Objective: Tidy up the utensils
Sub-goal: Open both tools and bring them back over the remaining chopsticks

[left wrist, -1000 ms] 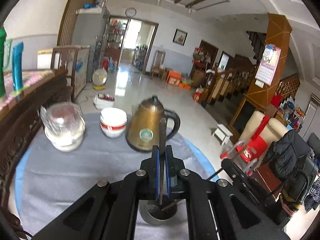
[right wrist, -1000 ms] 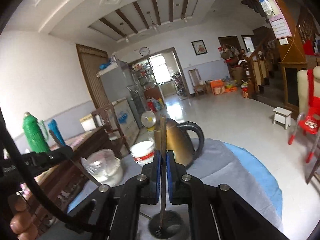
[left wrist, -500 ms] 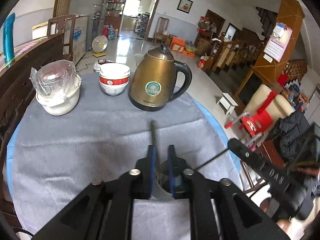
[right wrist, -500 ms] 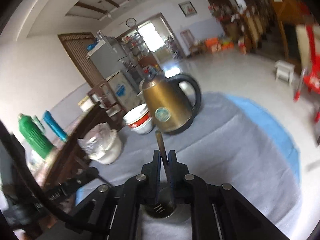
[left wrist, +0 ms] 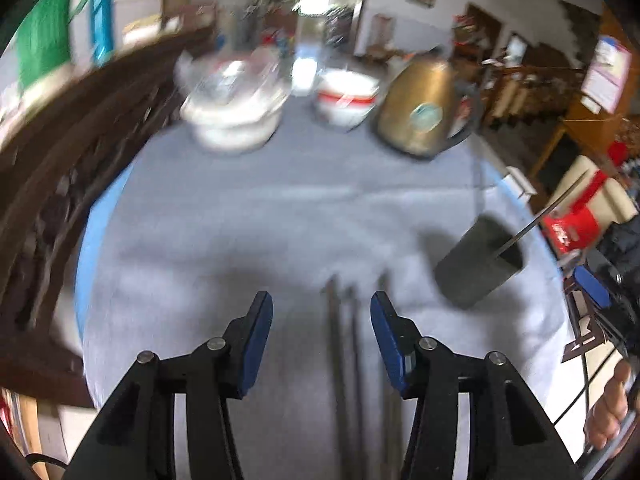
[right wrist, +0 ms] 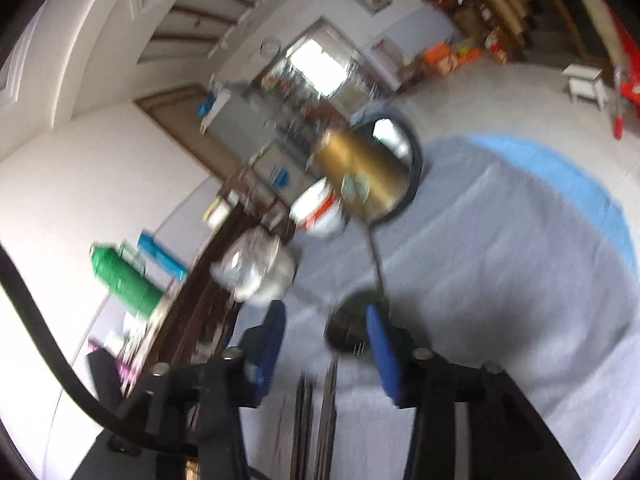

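Grey cloth (left wrist: 256,216) – kettle (left wrist: 420,112), bowls (left wrist: 344,96) behind holder (left wrist: 478,260)

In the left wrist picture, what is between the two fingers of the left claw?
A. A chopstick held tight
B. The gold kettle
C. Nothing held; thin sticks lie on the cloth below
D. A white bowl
C: the left claw is open, and thin sticks lie on the grey cloth.

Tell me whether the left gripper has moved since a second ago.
Yes. The left gripper has opened and pulled back toward the near edge: the gold kettle now sits farther off, and the dark utensil cup lies to its right.
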Tool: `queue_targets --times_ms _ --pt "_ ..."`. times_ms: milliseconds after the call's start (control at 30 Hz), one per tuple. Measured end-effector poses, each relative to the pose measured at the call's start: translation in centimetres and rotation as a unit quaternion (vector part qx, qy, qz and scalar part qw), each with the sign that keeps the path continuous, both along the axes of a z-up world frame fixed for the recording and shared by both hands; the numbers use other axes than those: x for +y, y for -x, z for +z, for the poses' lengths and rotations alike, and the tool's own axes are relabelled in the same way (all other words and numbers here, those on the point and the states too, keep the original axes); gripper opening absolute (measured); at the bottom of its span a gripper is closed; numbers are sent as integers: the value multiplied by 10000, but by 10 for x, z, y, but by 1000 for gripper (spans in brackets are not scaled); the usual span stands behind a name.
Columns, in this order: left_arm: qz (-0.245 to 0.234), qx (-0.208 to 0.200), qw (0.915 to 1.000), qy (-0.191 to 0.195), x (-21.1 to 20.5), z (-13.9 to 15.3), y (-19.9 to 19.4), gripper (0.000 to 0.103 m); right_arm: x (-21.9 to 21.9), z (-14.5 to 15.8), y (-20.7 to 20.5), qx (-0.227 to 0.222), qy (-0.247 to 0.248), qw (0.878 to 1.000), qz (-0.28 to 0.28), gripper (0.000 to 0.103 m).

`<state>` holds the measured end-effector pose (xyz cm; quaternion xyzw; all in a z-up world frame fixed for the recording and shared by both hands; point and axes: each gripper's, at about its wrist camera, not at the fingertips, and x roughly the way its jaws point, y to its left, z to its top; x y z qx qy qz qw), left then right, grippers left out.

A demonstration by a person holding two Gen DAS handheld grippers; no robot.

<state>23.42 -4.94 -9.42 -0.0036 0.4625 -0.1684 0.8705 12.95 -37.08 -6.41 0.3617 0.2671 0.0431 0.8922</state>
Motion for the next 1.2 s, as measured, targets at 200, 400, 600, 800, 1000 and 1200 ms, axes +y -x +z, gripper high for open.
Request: queue_targets --times_ms 200,400,600,800,1000,1200 --pt "117 713 9973 -98 22 -53 14 52 75 -55 -31 901 501 9910 860 30" --pt "-42 824 9966 -33 24 -65 25 52 118 -107 -53 1538 1022 9749 1242 24" --pt "-259 959 9951 37 19 -76 25 52 137 -126 -58 1736 1418 9652 1348 24" --pt "-301 1100 9934 88 14 -86 18 52 142 -124 -61 1681 1629 9626 1365 25" --pt "-346 1116 9931 67 5 -90 12 52 138 -124 -62 1725 1546 9642 1291 25" --pt "-335 1112 9932 47 1 -92 7 52 147 -123 -65 1728 1713 9600 1383 25"
